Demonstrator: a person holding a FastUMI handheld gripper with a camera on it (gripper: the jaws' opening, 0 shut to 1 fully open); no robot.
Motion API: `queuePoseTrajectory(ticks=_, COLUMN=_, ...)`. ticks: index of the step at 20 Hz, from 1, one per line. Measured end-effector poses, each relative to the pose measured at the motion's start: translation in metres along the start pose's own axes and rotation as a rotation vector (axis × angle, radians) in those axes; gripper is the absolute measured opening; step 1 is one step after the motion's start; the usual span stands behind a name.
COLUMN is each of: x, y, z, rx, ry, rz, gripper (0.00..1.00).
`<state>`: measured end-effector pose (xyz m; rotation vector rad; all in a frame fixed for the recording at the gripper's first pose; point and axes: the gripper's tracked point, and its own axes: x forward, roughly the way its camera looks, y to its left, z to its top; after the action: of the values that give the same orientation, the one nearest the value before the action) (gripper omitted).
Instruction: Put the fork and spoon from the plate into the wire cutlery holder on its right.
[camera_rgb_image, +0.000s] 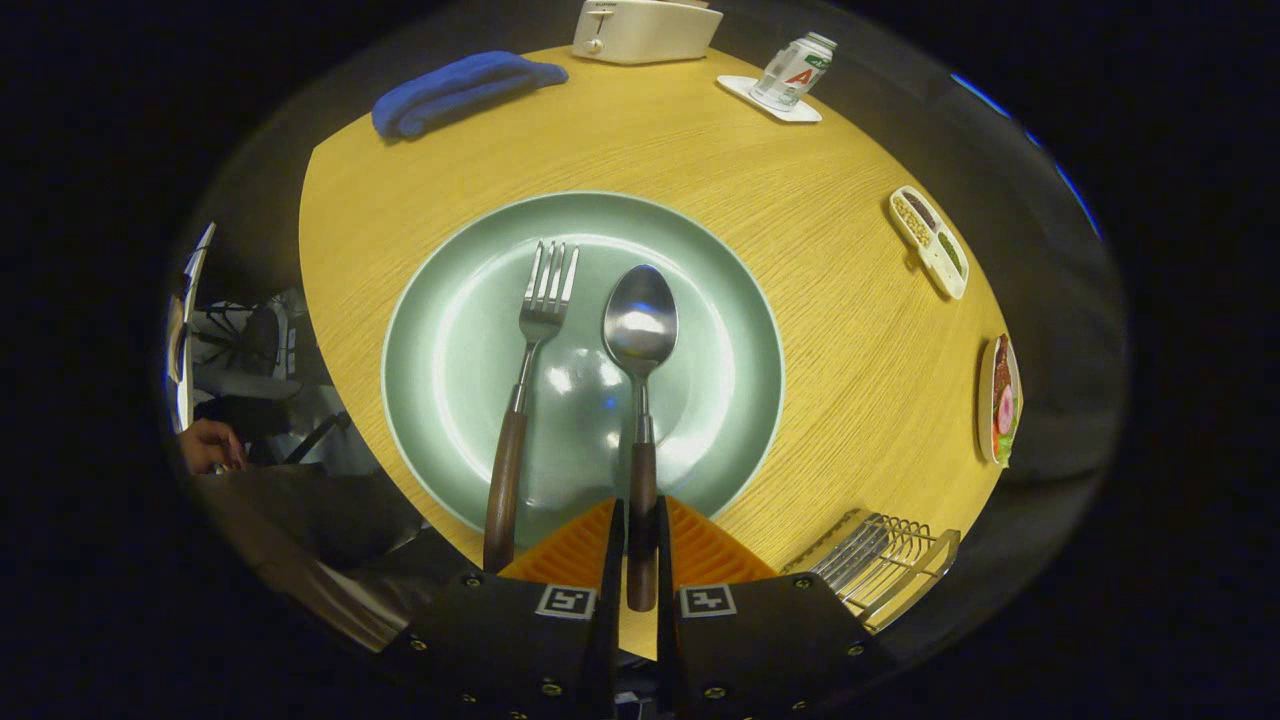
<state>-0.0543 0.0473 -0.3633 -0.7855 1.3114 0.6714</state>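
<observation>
A pale green plate (700, 290) lies on the wooden table just ahead of my fingers. On it a fork (530, 380) and a spoon (640, 330) lie side by side, both with dark wooden handles pointing back at me. My gripper (640, 520) is shut on the spoon's handle; both fingers press its sides near the plate's near rim. The fork's handle lies just left of my left finger, untouched. The wire cutlery holder (885, 560) stands to the right of my fingers at the table's near edge.
At the far side of the table sit a blue folded cloth (460, 90), a white toaster (645, 28) and a can on a white coaster (790, 72). Right of the plate are a small divided dish (930, 240) and a small plate (1000, 400). A person's hand (210, 445) shows off the table's left.
</observation>
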Motion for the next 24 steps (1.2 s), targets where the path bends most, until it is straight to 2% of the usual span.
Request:
queuePoseTrajectory(ticks=2, x=-0.006, y=0.005, z=0.009, rx=0.023, ry=0.009, rz=0.054, gripper=0.17)
queuePoseTrajectory(ticks=3, x=0.014, y=0.006, z=-0.004, rx=0.074, ry=-0.003, rz=0.054, gripper=0.16)
queuePoseTrajectory(ticks=4, x=-0.010, y=0.001, z=0.003, rx=0.086, ry=0.042, rz=0.096, gripper=0.05)
queuePoseTrajectory(ticks=9, x=-0.022, y=-0.012, z=-0.006, rx=0.063, ry=0.092, rz=0.135, gripper=0.04)
queuePoseTrajectory(ticks=12, x=-0.043, y=-0.023, z=-0.017, rx=0.079, ry=0.136, rz=0.194, gripper=0.04)
queuePoseTrajectory(ticks=16, x=-0.066, y=-0.039, z=-0.029, rx=0.119, ry=0.157, rz=0.230, gripper=0.04)
queuePoseTrajectory(ticks=20, x=-0.063, y=-0.042, z=-0.034, rx=0.211, ry=0.193, rz=0.290, gripper=0.04)
queuePoseTrajectory(ticks=24, x=-0.060, y=-0.035, z=-0.026, rx=0.201, ry=0.193, rz=0.294, gripper=0.04)
